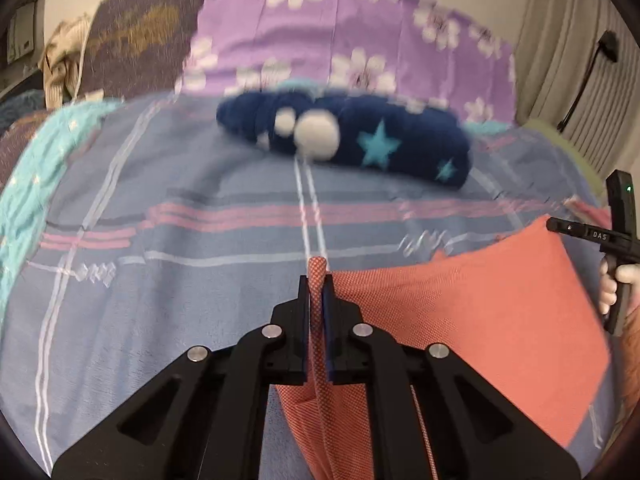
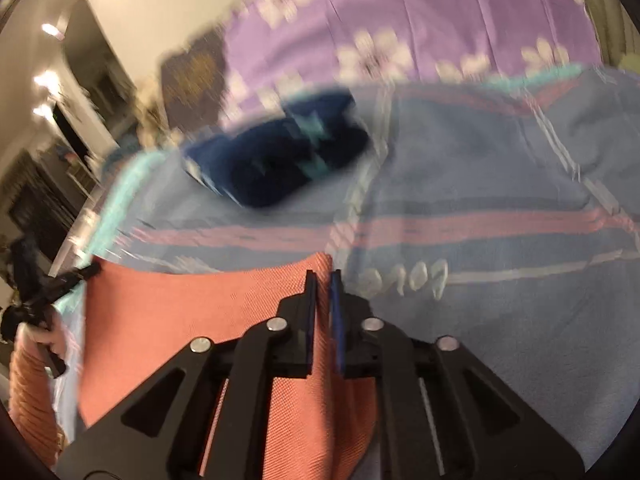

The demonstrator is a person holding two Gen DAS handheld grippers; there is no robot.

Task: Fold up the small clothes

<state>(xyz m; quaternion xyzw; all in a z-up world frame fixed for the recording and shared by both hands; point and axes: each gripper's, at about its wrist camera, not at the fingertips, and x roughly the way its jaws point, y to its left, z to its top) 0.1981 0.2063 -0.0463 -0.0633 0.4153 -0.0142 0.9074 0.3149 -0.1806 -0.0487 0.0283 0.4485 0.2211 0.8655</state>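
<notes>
A salmon-pink cloth point(image 1: 480, 312) hangs stretched between my two grippers above the blue striped bedsheet point(image 1: 180, 208). My left gripper point(image 1: 318, 280) is shut on the cloth's left corner, with a fold of it standing up between the fingers. In the right wrist view my right gripper point(image 2: 323, 280) is shut on the cloth's point(image 2: 192, 312) other top corner. A dark blue garment with light blue stars and white pompoms point(image 1: 344, 140) lies bunched on the sheet beyond; it also shows blurred in the right wrist view point(image 2: 276, 160).
A purple flowered pillow point(image 1: 340, 40) stands at the head of the bed. A turquoise blanket point(image 1: 36, 176) lies along the left edge. The right handle and hand point(image 1: 616, 264) show at the right. A curtain point(image 1: 580, 60) hangs far right.
</notes>
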